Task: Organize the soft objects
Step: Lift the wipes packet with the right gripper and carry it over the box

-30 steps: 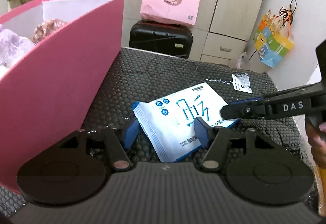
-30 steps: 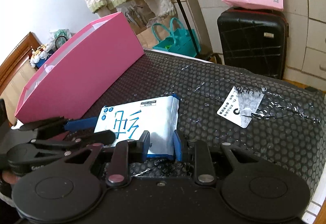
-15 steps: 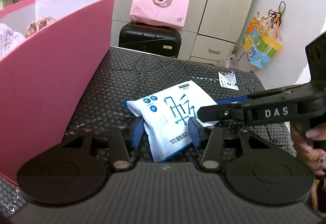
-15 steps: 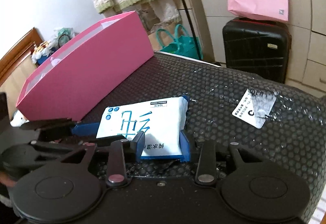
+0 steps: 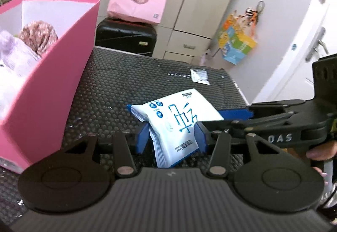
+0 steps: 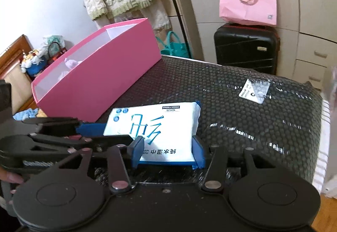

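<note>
Now, item one: wipes packet (image 5: 174, 124), white with blue lettering, a soft flat pouch. Location: raised off the black bubble-wrapped table (image 5: 118, 88), just beside the pink box (image 5: 48, 93) and not yet over it. A second ago it lay flat on the table; since then it has come up and tilted, one corner hanging down between the left fingers.

Item two: left gripper (image 5: 170, 139). Its jaws narrowed within the last second and now stand steady, blue pads pressing both sides of the packet. State: clamped on the packet.

Item three: right gripper (image 6: 167, 153). Its jaws have just been opening, with the packet's near edge between them. In the right wrist view the blue pads sit at the packet's two corners; whether they press it or merely flank it cannot be told.

Reading: the packet looks to be passing to the left gripper alone, which would free it for the carry to the box.

Item four: pink box, open-topped, white inside, standing on the table's left side. Contents visible: a pale lilac plush thing (image 5: 12, 52) and a brownish knitted one (image 5: 40, 36) behind it, both resting against the inner wall. The far end appears unoccupied. Packet not yet inside.
</note>
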`<state>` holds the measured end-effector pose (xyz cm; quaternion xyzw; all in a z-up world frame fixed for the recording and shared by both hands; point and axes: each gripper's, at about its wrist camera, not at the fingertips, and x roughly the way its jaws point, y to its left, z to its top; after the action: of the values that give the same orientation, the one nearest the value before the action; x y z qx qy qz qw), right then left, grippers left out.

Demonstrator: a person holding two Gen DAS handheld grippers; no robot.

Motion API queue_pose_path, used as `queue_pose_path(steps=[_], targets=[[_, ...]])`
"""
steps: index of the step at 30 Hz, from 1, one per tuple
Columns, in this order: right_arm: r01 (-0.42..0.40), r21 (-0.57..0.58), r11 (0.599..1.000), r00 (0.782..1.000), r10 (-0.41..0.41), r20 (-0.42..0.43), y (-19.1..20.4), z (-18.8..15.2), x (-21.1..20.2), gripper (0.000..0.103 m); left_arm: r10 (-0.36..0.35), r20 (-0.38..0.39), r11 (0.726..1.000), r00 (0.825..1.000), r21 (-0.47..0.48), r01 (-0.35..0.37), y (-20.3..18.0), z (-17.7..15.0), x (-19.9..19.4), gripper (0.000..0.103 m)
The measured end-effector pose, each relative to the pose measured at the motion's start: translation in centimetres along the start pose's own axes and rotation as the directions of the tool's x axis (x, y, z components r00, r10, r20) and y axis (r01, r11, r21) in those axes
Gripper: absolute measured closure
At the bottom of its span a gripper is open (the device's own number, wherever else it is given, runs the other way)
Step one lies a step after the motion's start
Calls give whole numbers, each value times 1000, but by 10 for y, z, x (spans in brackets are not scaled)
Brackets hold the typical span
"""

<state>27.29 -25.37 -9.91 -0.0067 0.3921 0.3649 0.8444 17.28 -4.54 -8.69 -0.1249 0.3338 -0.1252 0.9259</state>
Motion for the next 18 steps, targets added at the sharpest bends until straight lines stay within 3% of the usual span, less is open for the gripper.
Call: queue_pose_path(steps=[8,18], targets=[[20,-2,1000,1000,-20,21,41,-17,-28,40,-51,-12,994,999,97,52,-2,-5,-47,57],[54,-9,999,997,-53,64,99,-34,-60,39,-79,27,979,996,188,73,-1,-14,-106,57]])
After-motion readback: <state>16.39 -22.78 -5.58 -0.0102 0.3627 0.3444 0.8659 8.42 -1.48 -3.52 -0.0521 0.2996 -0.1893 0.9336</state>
